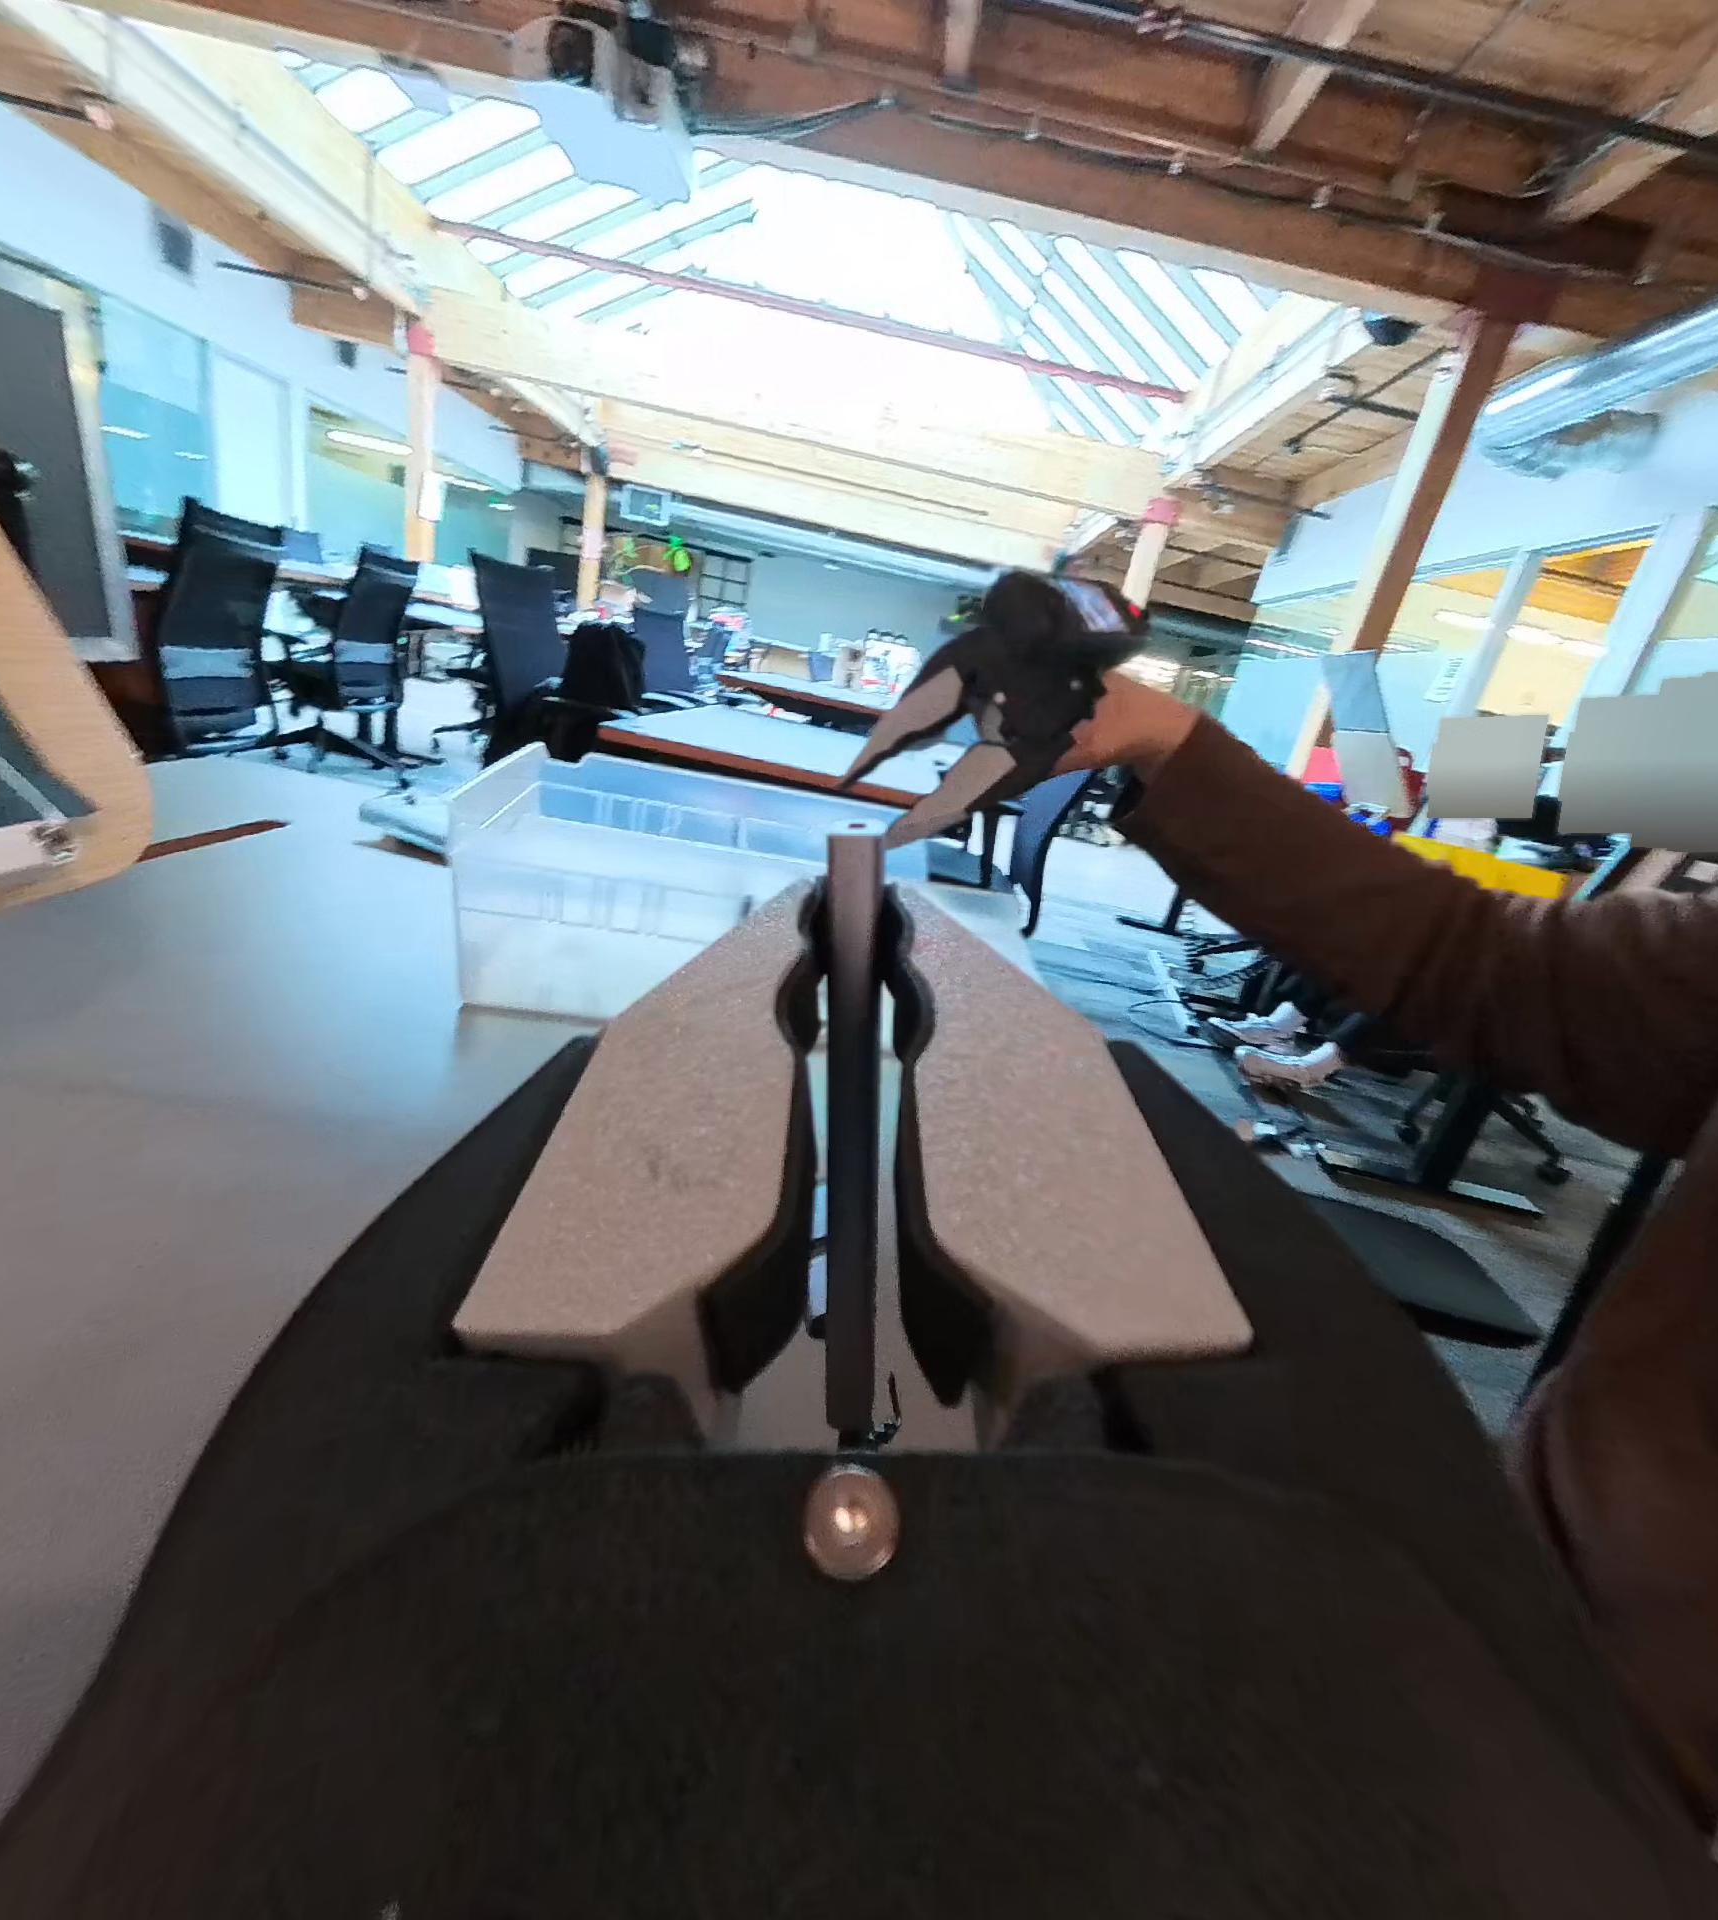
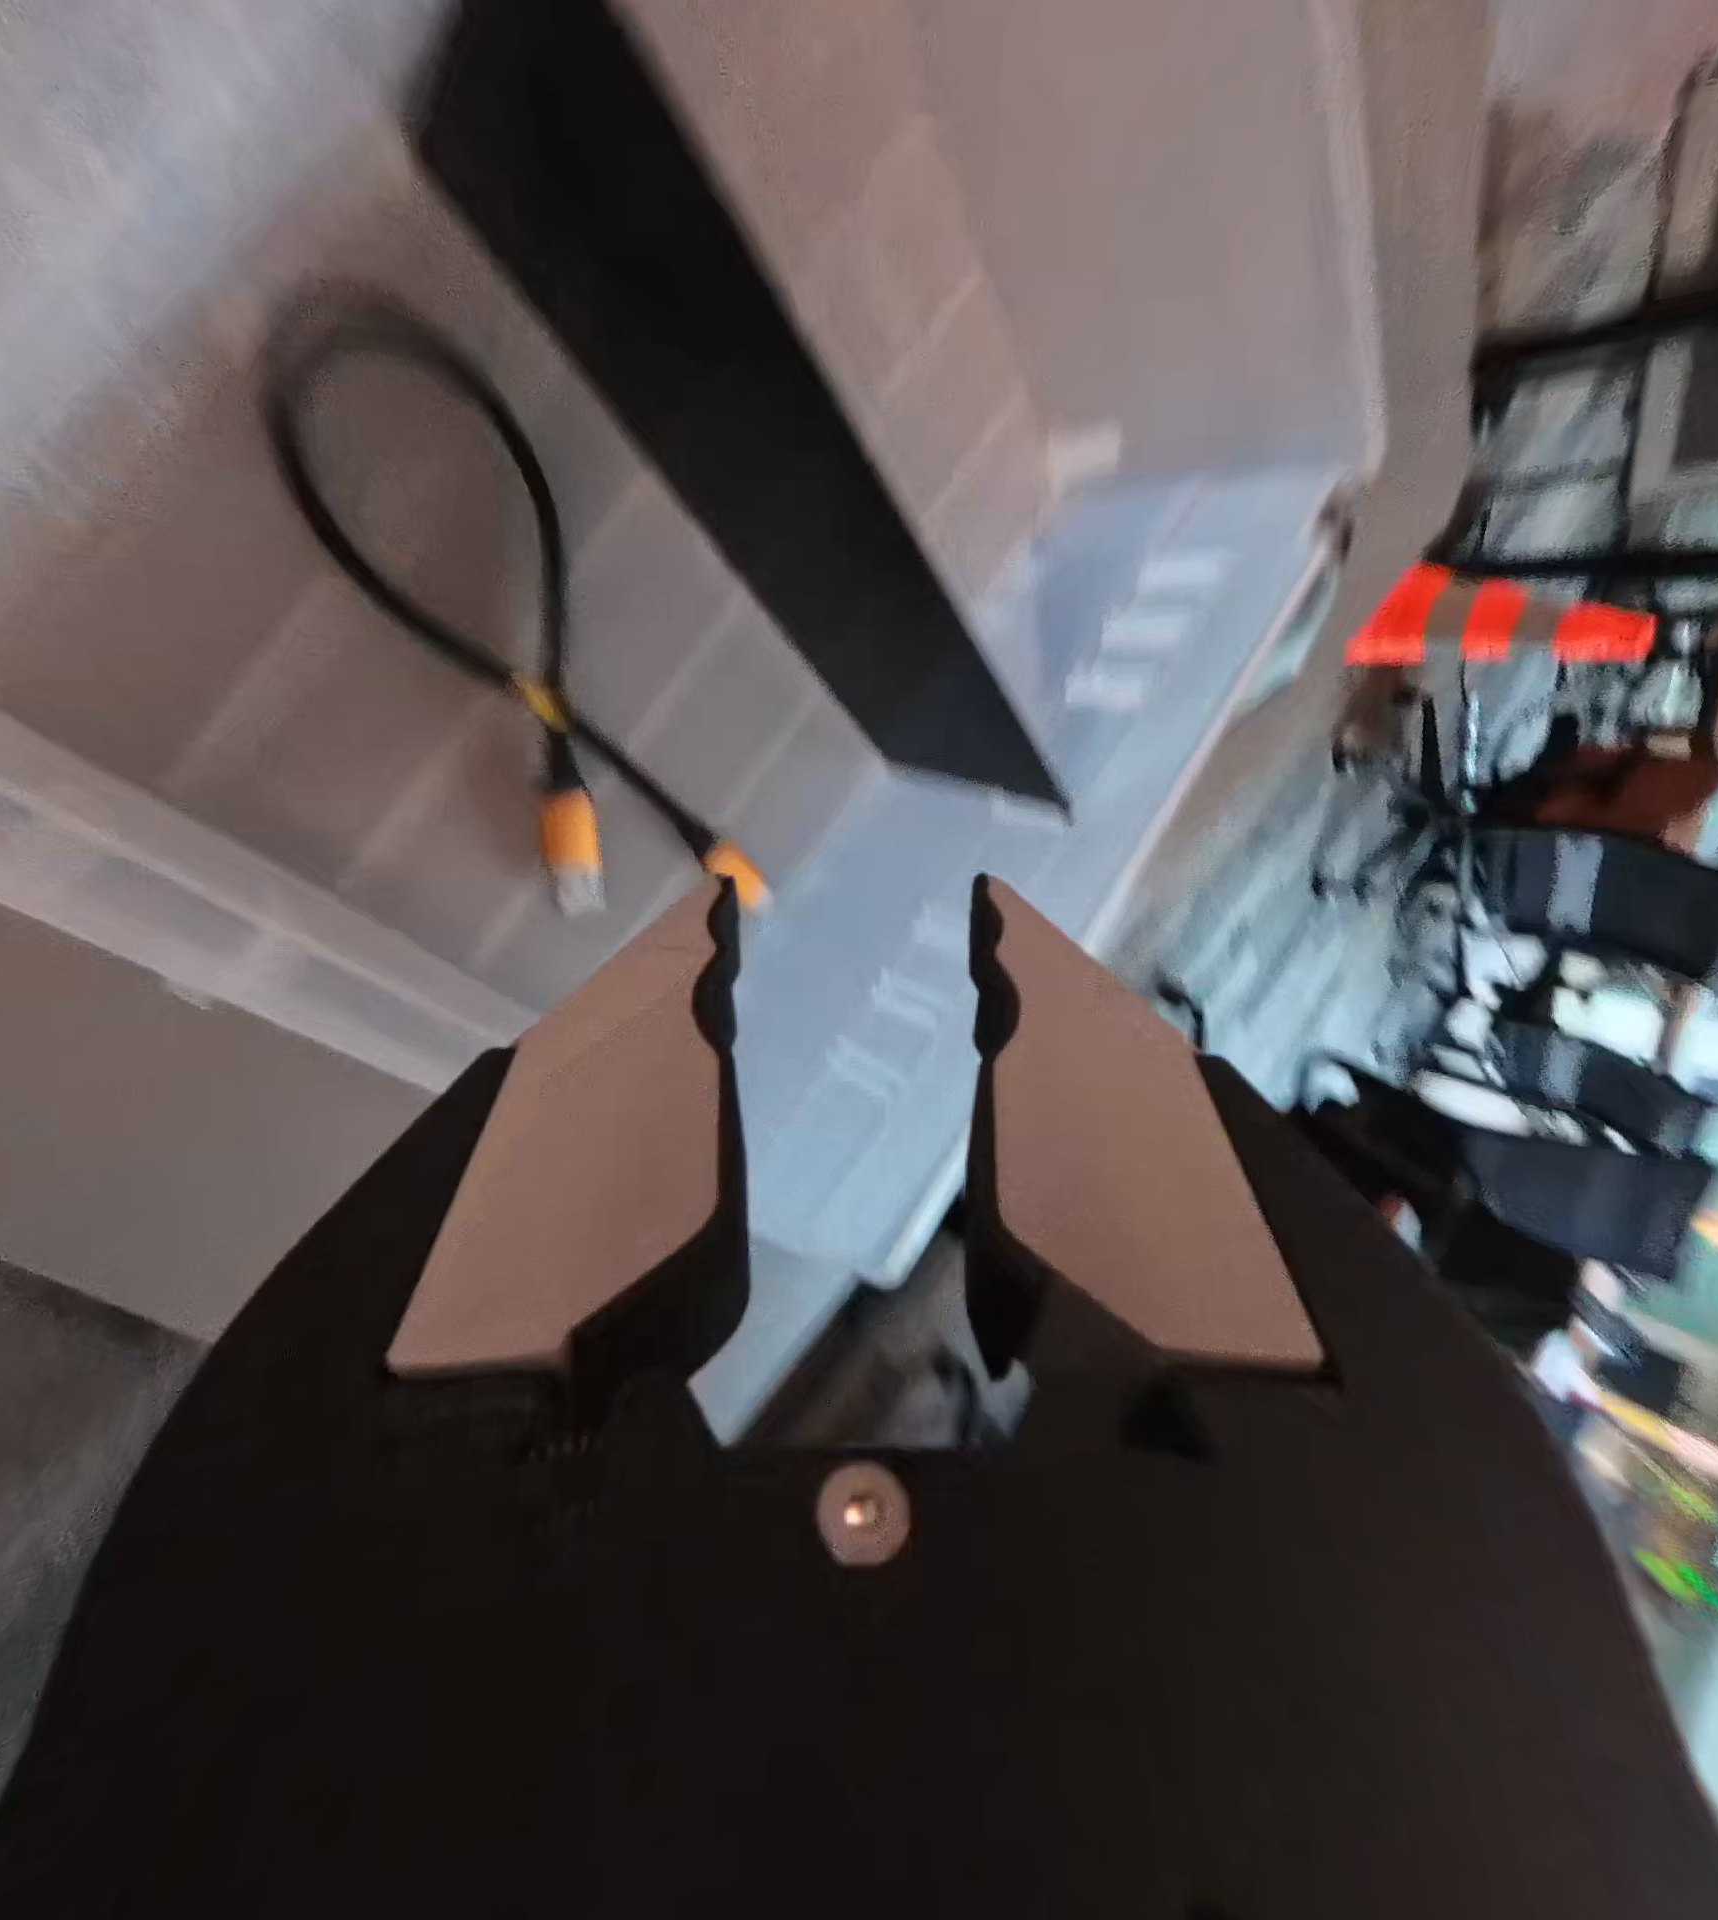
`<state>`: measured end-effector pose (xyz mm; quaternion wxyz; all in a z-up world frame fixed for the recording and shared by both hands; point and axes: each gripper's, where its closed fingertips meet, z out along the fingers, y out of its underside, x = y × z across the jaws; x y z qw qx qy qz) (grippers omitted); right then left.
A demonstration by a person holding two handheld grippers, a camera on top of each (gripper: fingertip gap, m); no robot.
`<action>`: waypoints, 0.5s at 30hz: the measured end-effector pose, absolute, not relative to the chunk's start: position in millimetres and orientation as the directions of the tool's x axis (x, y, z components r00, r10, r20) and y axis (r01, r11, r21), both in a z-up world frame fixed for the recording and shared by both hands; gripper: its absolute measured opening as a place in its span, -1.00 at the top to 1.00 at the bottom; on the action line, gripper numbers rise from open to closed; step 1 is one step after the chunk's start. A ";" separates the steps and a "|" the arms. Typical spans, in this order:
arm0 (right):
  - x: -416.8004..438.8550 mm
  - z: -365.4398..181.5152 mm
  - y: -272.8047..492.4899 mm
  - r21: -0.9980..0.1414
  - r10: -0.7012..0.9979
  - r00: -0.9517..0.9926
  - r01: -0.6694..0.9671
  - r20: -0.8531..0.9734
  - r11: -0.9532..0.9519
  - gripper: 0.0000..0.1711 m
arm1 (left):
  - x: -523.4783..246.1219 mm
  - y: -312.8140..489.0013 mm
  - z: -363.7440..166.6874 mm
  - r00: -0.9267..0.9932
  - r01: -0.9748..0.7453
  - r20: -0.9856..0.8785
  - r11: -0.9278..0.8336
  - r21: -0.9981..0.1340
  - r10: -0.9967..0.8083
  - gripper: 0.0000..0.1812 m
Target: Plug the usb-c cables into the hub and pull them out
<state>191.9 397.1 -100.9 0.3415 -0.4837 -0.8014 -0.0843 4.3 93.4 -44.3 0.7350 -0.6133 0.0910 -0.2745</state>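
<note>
Left gripper [image 1: 850, 914]: fingers closed flat against a thin dark slab, most likely the hub [image 1: 852, 1122], held edge-on and upright, its top end poking just past the fingertips. Judged rigid and light, with smooth metal-like faces that could slide under a push, so the firm clamp across the broad faces suits a plug-in force; which edge carries the ports cannot be told. Right gripper [image 2: 850, 899]: fingers parted by a moderate gap, nothing between them, tips hovering over a clear plastic bin [image 2: 107, 831]. In that bin lies the usb-c cable [image 2: 419, 540], black, coiled in one loop cinched by a small yellow band, with two orange connector housings; one orange plug [image 2: 572, 831] lies free with its silvery tip showing, the other [image 2: 735, 871] sits just beside the left fingertip. Cable judged light and limp; the cord would flex and give no aim, so the stiff orange housing is the place to pinch, squarely, leaving the metal tip clear. View is motion-blurred. From the left wrist, the bin [image 1: 626, 831] stands on a grey table [image 1: 159, 1091], right gripper [image 1: 896, 800] angled down over it, held by a hand [image 1: 1135, 727] in a brown sleeve.
</note>
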 end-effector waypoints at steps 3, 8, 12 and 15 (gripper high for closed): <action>141.5 -74.9 302.2 -0.491 0.785 -0.317 0.640 0.532 0.591 0.46 | 19.9 85.2 -34.5 0.782 0.302 0.169 0.127 -0.945 -0.599 0.93; 75.5 -68.0 125.0 -0.801 0.788 -0.550 0.322 0.277 0.505 0.50 | 37.5 78.8 -30.2 0.771 0.243 0.071 0.190 -0.951 -0.633 0.94; 28.2 -85.1 61.9 -0.872 0.777 -0.620 0.316 0.108 0.374 0.52 | 48.3 71.2 -28.1 0.741 0.236 0.029 0.219 -0.947 -0.671 0.94; 16.1 -95.5 40.2 -0.885 0.720 -0.694 0.342 -0.012 0.315 0.89 | 48.5 72.6 -29.3 0.749 0.221 0.018 0.224 -0.949 -0.662 0.93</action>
